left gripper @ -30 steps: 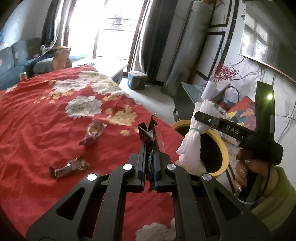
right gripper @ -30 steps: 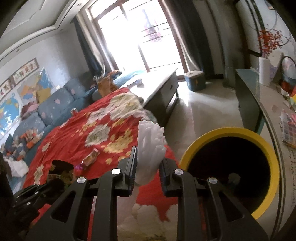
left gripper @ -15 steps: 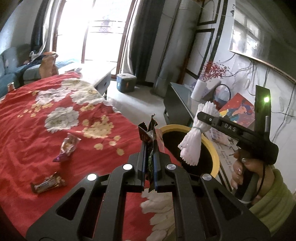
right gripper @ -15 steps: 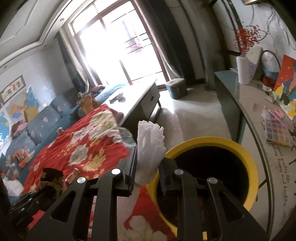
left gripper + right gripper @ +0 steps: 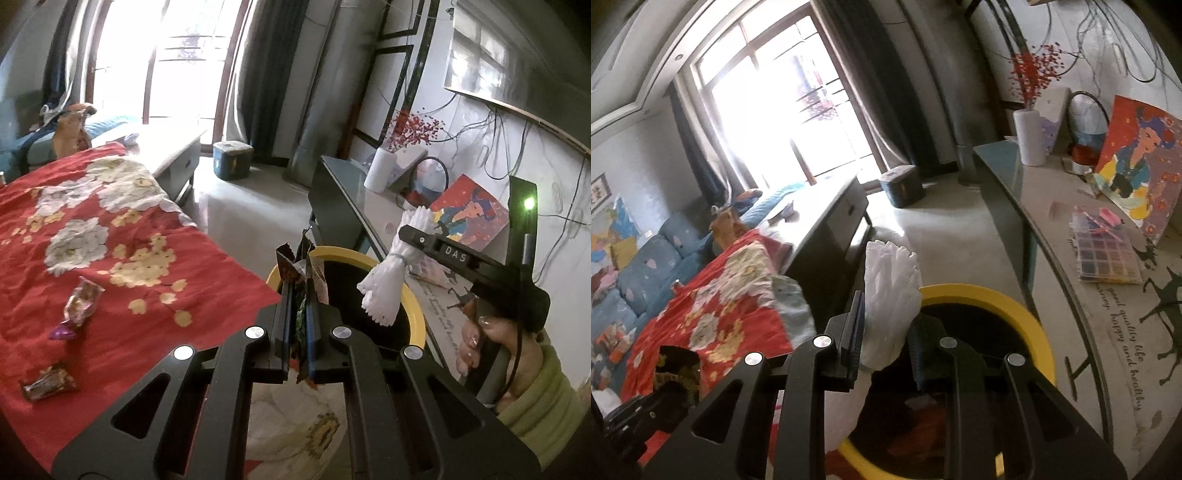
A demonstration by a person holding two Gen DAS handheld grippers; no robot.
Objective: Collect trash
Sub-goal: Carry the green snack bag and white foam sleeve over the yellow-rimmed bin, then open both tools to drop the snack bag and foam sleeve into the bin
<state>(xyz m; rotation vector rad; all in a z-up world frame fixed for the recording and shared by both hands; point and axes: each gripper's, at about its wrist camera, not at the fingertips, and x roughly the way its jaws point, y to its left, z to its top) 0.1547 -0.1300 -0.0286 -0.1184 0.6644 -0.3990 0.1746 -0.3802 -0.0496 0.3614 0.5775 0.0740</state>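
Now the right tongs (image 5: 886, 343), clamped on white foam netting (image 5: 892, 295), sit nearest the bin (image 5: 1039, 332) at five o'clock; left tongs (image 5: 298, 321) pinch a wrapper (image 5: 301, 266).

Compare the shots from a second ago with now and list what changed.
Both tools carried their loads from above the red cloth toward the yellow-rimmed bin. The white foam bundle in the right tool now hangs over the bin's mouth; the left tool with the dark wrapper is at its rim. Nothing released. Two wrappers remain on the cloth.
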